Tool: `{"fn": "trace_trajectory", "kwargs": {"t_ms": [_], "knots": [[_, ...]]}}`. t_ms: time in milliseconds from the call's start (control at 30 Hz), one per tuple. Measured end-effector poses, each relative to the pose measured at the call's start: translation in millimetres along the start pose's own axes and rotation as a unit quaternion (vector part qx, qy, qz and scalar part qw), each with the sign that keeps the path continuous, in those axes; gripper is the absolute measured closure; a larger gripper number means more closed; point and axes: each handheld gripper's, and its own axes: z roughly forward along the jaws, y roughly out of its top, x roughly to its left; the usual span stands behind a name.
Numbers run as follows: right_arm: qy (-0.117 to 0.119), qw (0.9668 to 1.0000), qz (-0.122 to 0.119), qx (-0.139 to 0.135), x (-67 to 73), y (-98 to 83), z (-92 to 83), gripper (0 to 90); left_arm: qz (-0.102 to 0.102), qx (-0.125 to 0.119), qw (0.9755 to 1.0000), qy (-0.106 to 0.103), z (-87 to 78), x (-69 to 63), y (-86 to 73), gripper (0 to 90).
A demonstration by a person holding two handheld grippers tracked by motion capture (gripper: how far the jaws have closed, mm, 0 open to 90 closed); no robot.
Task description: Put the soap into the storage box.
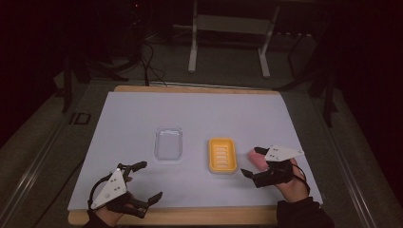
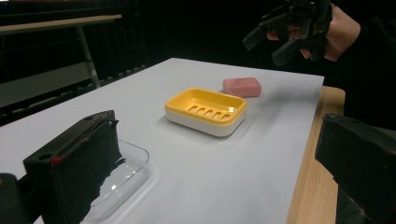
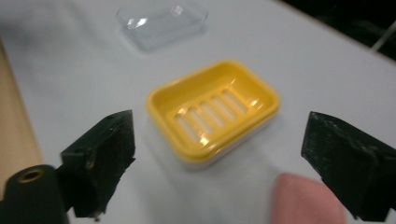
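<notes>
High view shows my right hand-held gripper [image 1: 254, 162] spread wide and empty beside the pink rectangular soap bar [image 1: 257, 159], probably lined up to grasp it, the yellow slotted plastic soap dish [image 1: 222, 155] adjacent. My left hand-held gripper [image 1: 150, 182] waits open at the surface's [image 1: 199, 114] near edge.

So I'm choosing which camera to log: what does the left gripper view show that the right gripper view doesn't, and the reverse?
Left gripper view alone: the other hand holding the right gripper above the table, the whole pink soap lying beside the dish, and the left gripper. Right gripper view alone: the whole clear lid and a close look down into the dish's slots. Both share the yellow soap dish, empty, on the white sheet.
</notes>
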Motion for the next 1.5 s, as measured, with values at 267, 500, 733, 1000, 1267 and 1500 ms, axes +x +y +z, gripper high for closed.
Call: {"fn": "trace_trajectory", "kwargs": {"t_ms": [267, 500, 733, 1000, 1267, 1500], "knots": [[0.029, 0.9963, -0.005, 0.081, 0.9, -0.2, 9.7, 9.4, 0.002, 0.002, 1.0000, -0.001, 0.3, -1.0, -0.1, 0.6], [0.053, 0.9892, 0.005, 0.137, -2.0, -5.2, 16.6, 9.4, 0.003, 0.002, 1.0000, 0.000, 0.5, -1.4, -0.2, 0.6], [0.040, 0.9847, 0.027, 0.167, -8.4, -10.7, 11.9, 9.5, 0.003, 0.004, 1.0000, -0.001, 0.7, -1.6, -0.3, 0.6], [0.024, 0.9738, 0.065, 0.216, -15.6, -26.8, 6.6, 9.5, 0.005, 0.007, 1.0000, -0.001, 1.5, -2.1, -0.4, 0.5], [0.015, 0.9582, 0.100, 0.268, -20.7, -34.9, 6.2, 9.4, 0.006, 0.008, 0.9999, 0.000, 1.7, -2.1, -0.5, 0.6], [0.003, 0.9375, 0.137, 0.320, -27.2, -37.0, 4.5, 9.5, 0.006, 0.006, 1.0000, 0.003, 1.2, -2.1, -0.4, 0.6]]}}
